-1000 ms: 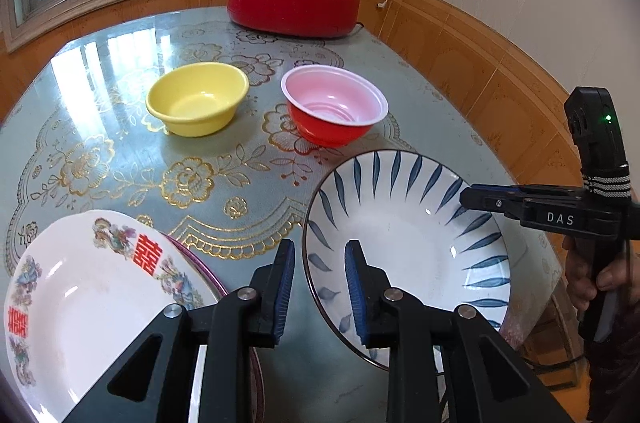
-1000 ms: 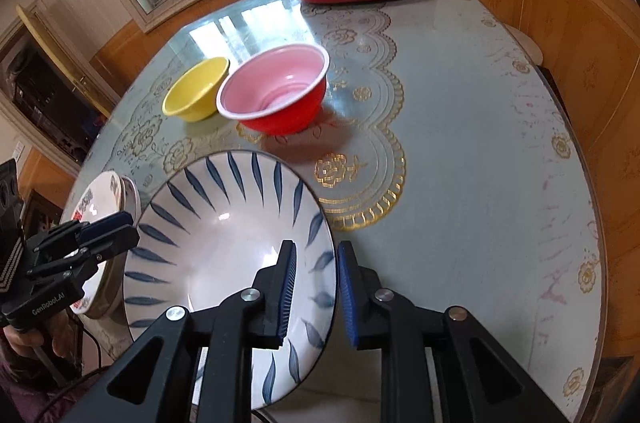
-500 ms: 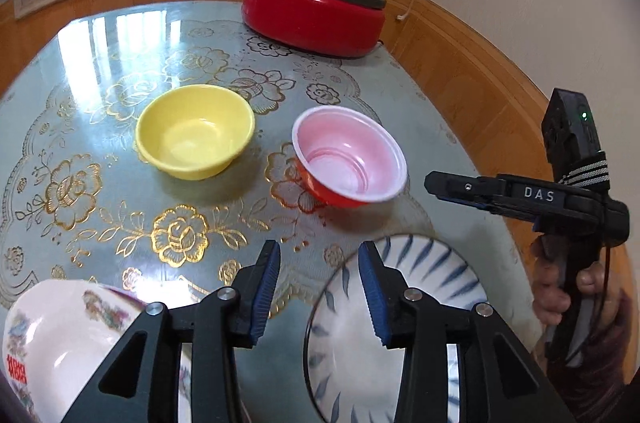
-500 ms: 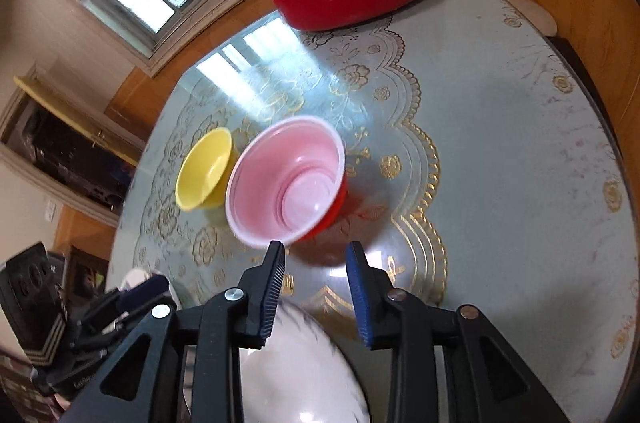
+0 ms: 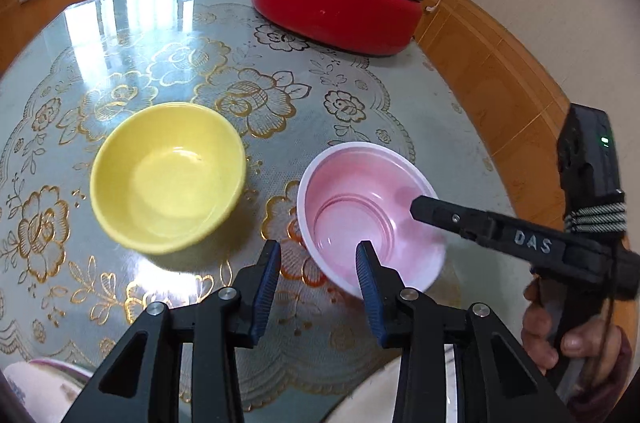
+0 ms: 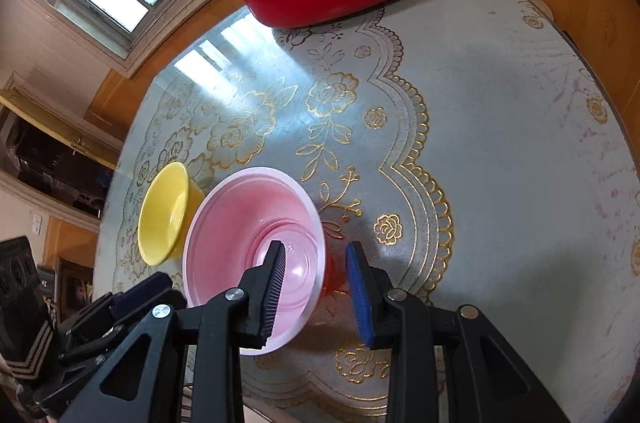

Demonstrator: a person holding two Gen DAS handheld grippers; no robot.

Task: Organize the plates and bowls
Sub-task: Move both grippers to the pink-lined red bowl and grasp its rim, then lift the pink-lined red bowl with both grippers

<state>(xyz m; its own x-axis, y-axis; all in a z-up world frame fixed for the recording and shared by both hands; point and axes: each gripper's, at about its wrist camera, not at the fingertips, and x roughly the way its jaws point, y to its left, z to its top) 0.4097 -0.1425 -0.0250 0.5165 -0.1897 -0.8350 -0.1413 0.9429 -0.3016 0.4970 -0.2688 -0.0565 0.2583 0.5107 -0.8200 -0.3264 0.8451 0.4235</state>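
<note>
Pink bowl (image 6: 240,235) rim straddled by right tool (image 6: 316,287); plates cropped.

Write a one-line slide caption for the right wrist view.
Open right gripper straddles the near rim of the pink bowl, beside the yellow bowl.

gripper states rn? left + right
Left gripper: open, holding nothing, its fingers astride the near rim of the pink bowl.
Right gripper: open, holding nothing, its fingers astride the same bowl's rim.
</note>
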